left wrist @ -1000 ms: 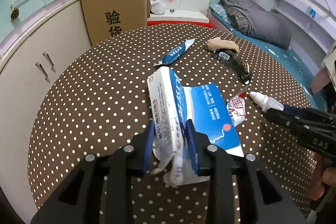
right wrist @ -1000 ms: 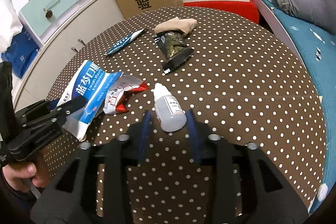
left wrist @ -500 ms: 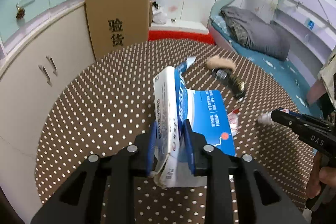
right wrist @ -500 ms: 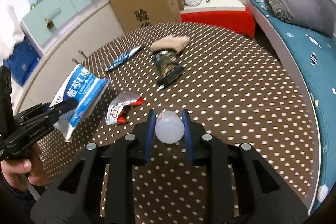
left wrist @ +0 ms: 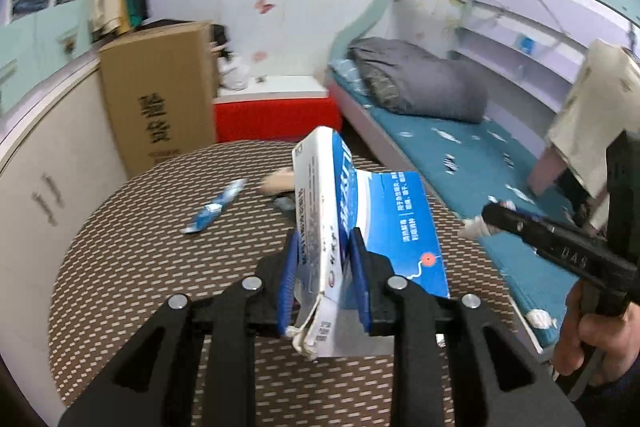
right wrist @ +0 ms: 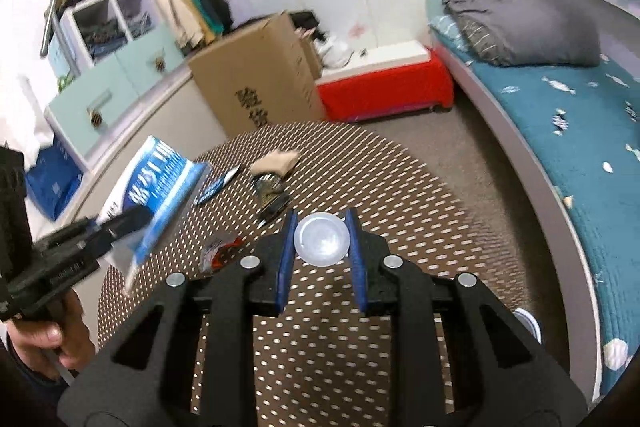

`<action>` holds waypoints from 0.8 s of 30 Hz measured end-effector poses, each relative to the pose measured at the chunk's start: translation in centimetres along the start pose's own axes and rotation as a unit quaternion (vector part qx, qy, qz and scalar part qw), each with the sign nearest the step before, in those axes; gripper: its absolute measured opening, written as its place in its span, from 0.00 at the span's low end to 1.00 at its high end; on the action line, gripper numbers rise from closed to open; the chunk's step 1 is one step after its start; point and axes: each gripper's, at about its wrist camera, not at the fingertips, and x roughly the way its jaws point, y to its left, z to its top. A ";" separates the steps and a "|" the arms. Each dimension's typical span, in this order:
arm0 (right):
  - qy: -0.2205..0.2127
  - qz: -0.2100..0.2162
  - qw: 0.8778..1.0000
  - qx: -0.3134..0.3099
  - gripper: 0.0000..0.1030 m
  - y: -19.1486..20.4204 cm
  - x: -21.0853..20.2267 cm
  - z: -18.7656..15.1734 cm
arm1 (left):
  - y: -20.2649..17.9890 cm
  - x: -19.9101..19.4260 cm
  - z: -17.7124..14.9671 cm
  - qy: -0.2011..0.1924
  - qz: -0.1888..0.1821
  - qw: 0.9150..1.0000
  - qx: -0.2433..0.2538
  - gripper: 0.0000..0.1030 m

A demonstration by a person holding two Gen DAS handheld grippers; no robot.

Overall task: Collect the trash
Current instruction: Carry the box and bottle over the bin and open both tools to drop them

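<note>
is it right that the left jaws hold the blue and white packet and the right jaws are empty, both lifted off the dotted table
Not quite. The right gripper is not empty: the right wrist view shows its jaws shut on the small plastic bottle. The rest holds: the left gripper holds the blue and white packet, both lifted off the dotted table.

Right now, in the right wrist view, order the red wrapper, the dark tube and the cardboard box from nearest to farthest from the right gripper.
1. Red wrapper, just left of the right gripper.
2. Dark tube, ahead, mid-table.
3. Cardboard box, beyond the table's far edge.
</note>
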 end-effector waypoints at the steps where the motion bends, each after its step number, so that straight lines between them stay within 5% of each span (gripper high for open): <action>1: -0.010 -0.005 1.000 0.006 0.23 -0.8 -1.0 0.2 | -0.7 0.1 0.1 0.000 -0.006 1.000 0.003 0.24; 13: -0.078 -0.100 0.989 0.080 0.23 -11.4 -10.4 -0.4 | -13.7 2.2 1.4 0.001 -0.110 0.992 0.067 0.24; 24: -0.045 -0.170 0.967 0.185 0.23 -21.3 -11.8 -5.8 | -23.9 7.3 -1.4 0.065 -0.165 0.977 0.122 0.24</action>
